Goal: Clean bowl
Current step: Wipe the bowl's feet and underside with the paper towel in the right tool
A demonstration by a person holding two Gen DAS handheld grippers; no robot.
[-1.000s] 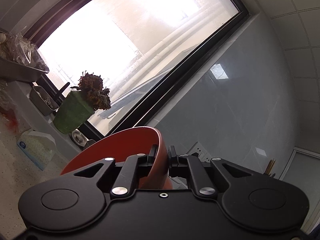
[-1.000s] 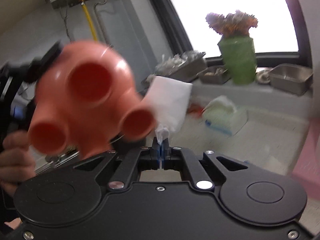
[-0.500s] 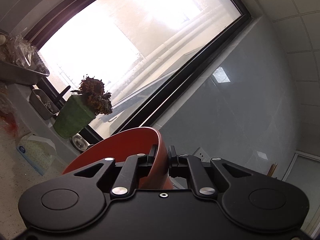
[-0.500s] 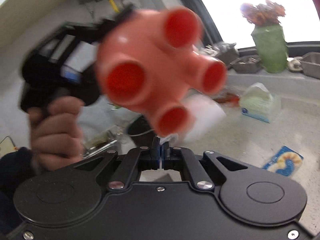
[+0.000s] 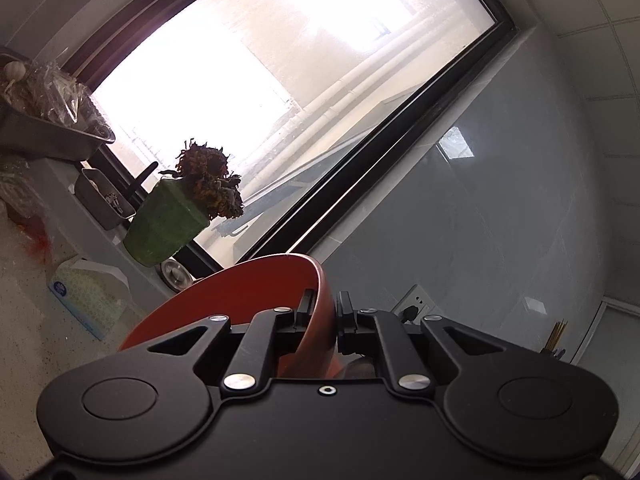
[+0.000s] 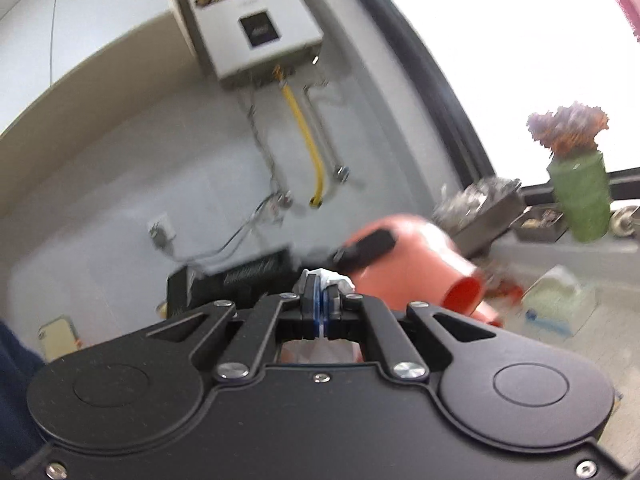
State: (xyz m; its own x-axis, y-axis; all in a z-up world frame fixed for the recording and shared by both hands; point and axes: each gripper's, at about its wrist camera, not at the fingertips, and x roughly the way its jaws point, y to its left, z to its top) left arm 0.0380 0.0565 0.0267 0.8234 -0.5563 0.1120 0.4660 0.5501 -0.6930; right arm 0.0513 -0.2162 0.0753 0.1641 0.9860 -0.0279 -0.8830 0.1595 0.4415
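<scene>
My left gripper is shut on the rim of a red bowl, held up in the air and tilted toward the window. In the right wrist view the bowl shows its salmon-pink underside with stubby hollow feet, and one left finger lies across it. My right gripper is shut on a crumpled white tissue, just left of and below the bowl. The view is motion-blurred.
A green vase of dried flowers stands on the windowsill beside steel trays. A tissue pack lies on the speckled counter. A water heater with pipes hangs on the wall.
My right gripper has swung up and left with the tissue; the bowl now sits lower and to the right in its view. The left gripper has tilted slightly, still holding the bowl.
</scene>
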